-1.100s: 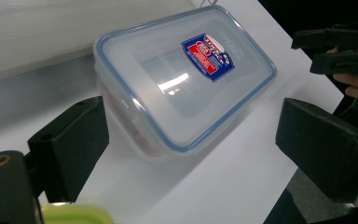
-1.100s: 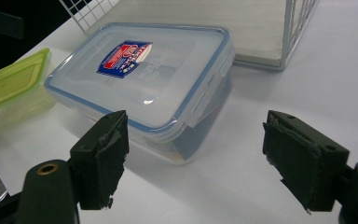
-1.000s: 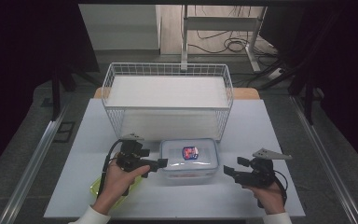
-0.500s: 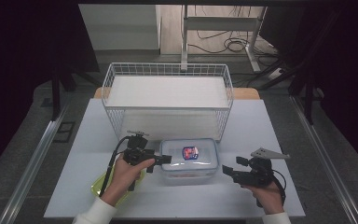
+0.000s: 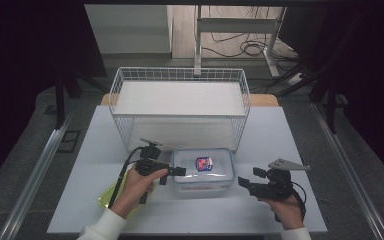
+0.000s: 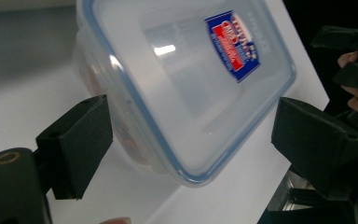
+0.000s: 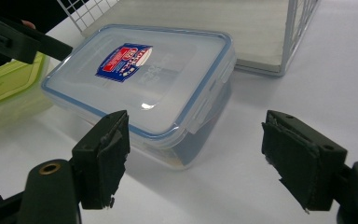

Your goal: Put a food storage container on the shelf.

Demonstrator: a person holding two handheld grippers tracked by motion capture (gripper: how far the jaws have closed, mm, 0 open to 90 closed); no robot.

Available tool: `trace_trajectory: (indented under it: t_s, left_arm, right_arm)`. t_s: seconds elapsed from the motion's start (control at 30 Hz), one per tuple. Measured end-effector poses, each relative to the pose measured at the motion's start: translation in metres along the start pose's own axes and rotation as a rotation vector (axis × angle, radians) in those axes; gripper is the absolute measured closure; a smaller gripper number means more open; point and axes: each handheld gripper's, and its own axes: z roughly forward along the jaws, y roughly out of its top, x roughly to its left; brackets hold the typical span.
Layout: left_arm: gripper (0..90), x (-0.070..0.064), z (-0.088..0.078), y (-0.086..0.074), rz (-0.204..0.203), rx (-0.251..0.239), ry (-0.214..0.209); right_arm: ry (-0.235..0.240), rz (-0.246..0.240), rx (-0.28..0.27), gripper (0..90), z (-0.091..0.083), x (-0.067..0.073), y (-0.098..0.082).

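Near the table's [image 5: 280,135] front edge, just before the wire basket [image 5: 180,100], sits the lidded plastic box [image 5: 202,170], likely stiff, light and slick, best gripped by its short ends, while the left gripper [image 5: 180,171] and right gripper [image 5: 241,182] gape wide, both empty.

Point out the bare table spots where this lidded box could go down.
Free: the white table right of the wire basket, and the front strip between the two hands. Crowded: the left front, where the green container, the left hand-held gripper and the clear box sit close together below the basket.
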Motion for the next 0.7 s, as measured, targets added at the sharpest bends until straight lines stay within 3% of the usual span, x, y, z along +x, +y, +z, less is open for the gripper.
trace_trajectory:
  t_s: [0.1,0.13,0.2,0.5,0.7]
  left_arm:
    - [12.2,0.004,0.002,0.0,-0.013,0.01,-0.011]
    - [12.4,0.008,0.004,0.001,-0.035,0.022,-0.039]
    - [13.0,0.01,0.007,0.001,-0.033,0.041,-0.048]
    - [22.4,0.013,0.015,-0.001,-0.032,0.048,-0.001]
    - [26.3,0.023,0.017,-0.005,-0.076,0.016,-0.065]
  right_arm:
    - [-0.005,0.001,0.0,23.4,0.0,0.0,-0.001]
    - [-0.007,0.001,0.001,23.3,-0.001,-0.001,-0.001]
    - [-0.007,0.005,0.007,23.4,0.0,-0.001,-0.002]
    - [-0.007,0.004,0.012,23.3,0.0,0.0,-0.004]
    - [-0.014,-0.001,0.014,23.4,0.002,0.0,-0.004]
